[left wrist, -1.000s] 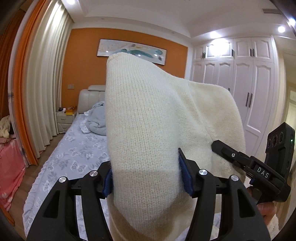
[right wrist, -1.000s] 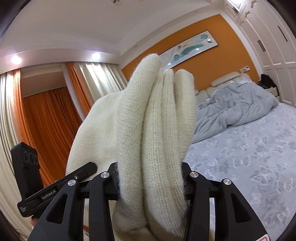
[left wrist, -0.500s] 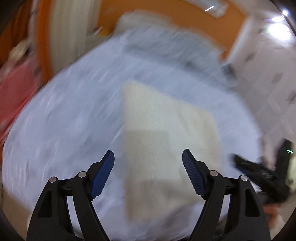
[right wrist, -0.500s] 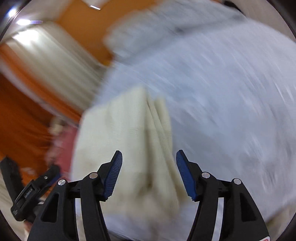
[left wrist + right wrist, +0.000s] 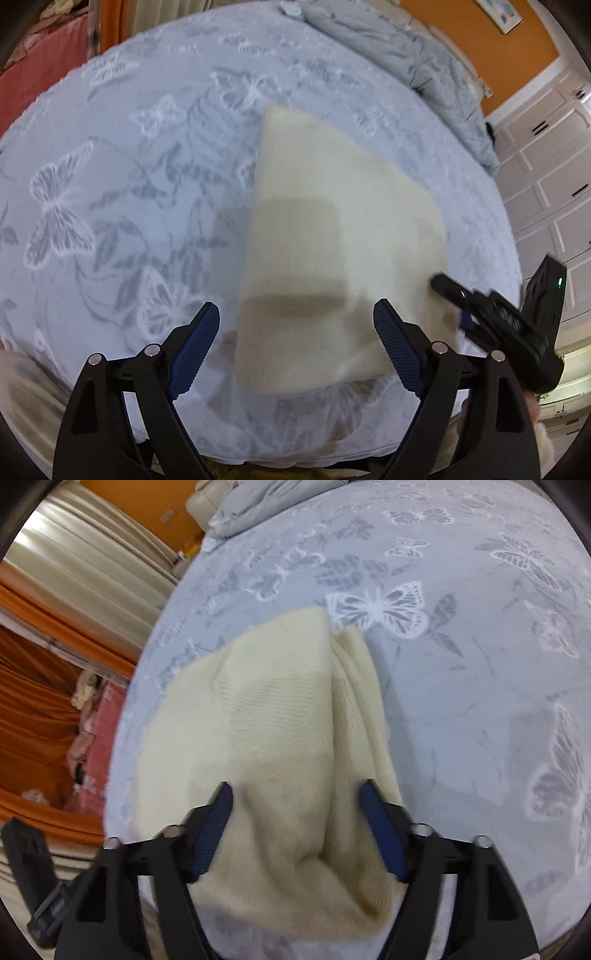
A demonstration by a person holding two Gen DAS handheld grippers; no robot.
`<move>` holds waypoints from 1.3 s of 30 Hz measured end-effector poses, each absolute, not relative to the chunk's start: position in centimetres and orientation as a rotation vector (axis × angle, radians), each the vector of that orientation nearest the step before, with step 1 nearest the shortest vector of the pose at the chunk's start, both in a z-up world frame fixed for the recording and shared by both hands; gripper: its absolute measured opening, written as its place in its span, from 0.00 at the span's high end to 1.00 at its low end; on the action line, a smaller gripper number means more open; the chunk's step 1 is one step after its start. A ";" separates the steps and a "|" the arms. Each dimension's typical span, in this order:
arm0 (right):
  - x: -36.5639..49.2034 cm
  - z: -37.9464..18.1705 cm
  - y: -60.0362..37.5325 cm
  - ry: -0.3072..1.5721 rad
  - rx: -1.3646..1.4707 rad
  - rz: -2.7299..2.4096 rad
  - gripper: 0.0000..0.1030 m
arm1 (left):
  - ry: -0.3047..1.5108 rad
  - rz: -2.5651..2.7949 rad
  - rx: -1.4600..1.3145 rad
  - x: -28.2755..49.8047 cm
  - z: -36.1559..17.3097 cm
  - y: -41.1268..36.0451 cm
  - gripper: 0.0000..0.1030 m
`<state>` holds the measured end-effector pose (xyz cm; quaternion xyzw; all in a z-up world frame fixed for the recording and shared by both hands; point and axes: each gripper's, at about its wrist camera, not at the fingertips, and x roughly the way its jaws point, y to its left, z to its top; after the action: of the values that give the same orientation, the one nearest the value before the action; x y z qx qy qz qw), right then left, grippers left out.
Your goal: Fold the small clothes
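A cream knitted garment, folded, lies flat on the pale blue butterfly-print bed. My left gripper hovers over its near edge. The jaws stand wide and are still opening, and the pads touch nothing. In the right wrist view the same garment bunches into a raised fold between the pads of my right gripper. Those jaws are closing, with both blue pad faces still showing free of the knit. The right gripper also shows in the left wrist view at the garment's right edge.
A crumpled grey duvet lies at the bed's head. White wardrobe doors stand on the right. Orange and cream curtains and a pink-covered surface lie beyond the bed's left edge. The bed's near edge is just below the grippers.
Both grippers swung down from holding the garment up in the air to the bed. The garment now lies on the sheet, and the left jaws have let go and spread wider.
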<state>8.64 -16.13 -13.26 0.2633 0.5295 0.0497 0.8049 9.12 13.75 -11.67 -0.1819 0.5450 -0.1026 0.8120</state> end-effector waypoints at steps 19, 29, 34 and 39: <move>5.8 -11.3 -18.8 1.050 0.659 0.109 0.85 | 1.172 -0.212 0.047 5.3 -14.3 11.1 0.34; 5.3 -11.8 -18.7 1.048 0.584 -0.009 0.53 | 1.239 -0.124 -0.033 6.0 -15.8 13.6 0.30; 7.6 -16.0 -20.4 1.161 0.721 -0.013 0.37 | 1.232 -0.117 -0.012 6.0 -16.1 13.4 0.26; 9.1 -14.9 -20.2 1.129 0.848 0.085 0.75 | 1.229 -0.153 0.013 6.9 -15.7 13.2 0.36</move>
<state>9.05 -20.22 -14.89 0.3895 0.5184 0.0389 0.7603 6.90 13.17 -15.73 0.0059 0.5758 -0.0717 0.8144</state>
